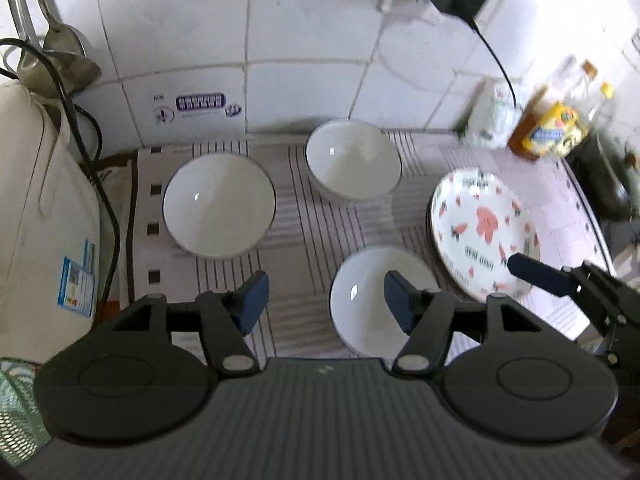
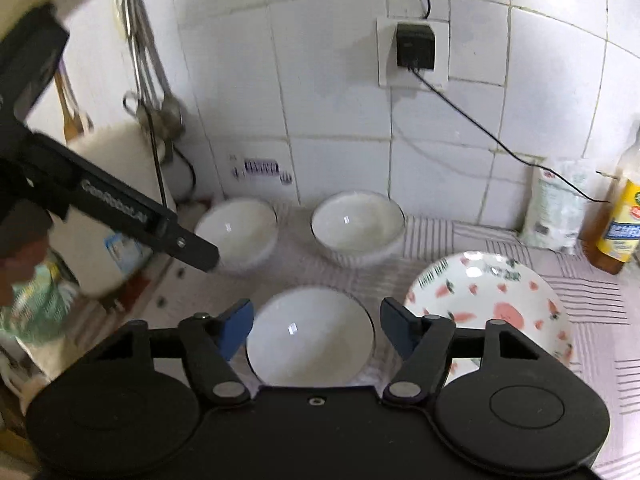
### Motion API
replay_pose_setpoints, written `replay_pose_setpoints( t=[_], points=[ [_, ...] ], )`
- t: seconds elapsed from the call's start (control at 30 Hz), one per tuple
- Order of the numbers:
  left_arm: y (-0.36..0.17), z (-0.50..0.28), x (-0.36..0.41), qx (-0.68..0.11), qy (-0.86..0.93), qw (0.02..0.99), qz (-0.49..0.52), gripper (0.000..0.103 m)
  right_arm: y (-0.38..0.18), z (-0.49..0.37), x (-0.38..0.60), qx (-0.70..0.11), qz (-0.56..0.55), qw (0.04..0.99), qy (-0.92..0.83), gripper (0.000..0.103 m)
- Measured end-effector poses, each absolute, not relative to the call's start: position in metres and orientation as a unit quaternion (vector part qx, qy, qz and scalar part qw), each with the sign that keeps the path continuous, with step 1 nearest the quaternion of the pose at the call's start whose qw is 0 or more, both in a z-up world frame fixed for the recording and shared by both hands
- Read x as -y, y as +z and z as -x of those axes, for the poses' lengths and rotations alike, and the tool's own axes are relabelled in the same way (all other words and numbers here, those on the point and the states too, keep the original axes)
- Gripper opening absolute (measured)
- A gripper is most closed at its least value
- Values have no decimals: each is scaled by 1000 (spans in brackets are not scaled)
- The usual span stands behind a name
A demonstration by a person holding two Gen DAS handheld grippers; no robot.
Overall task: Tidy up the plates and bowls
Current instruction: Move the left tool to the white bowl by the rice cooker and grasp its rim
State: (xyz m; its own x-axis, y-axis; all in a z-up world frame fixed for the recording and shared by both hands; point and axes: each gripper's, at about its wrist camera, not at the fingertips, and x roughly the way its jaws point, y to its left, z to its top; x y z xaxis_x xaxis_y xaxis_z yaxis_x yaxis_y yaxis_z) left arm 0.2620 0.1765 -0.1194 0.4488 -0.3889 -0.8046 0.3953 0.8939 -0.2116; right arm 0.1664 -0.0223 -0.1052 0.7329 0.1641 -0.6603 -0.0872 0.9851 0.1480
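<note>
Three white bowls stand apart on a striped cloth: one at the left, one at the back, one nearest. To the right lies a flowered plate, seemingly on top of others. My left gripper hangs open above the cloth, just left of the near bowl, holding nothing. My right gripper is open above the near bowl, which shows between its fingers without touching them. In the left wrist view one right finger reaches over the plate's near edge.
A large white jug and hanging ladles crowd the left side. A charger sits in a wall socket, its cable trailing to the back right, where a white packet and bottles stand. The tiled wall is close behind.
</note>
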Motion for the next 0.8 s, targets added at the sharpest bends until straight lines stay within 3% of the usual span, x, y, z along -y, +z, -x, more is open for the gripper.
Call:
replay_pose_setpoints(
  t=[0.2,0.27,0.53,0.8],
  points=[
    [-117,-282,-166,-466,-250,849,19,59,-115,-185,39,-281,-101,954,40,73],
    [-116,-289,-158,-460,-252,851,14,59,-119,-196,44,-283,-107,953,31,66],
    [-139,-335,-127,-461,-236,855,-1,59,-153,-239,67,-300,-98,948,34,64],
    [-171,-385,-110,-485,-220,845,-48,44,-199,-291,74,-362,-74,927,64,47]
  ],
)
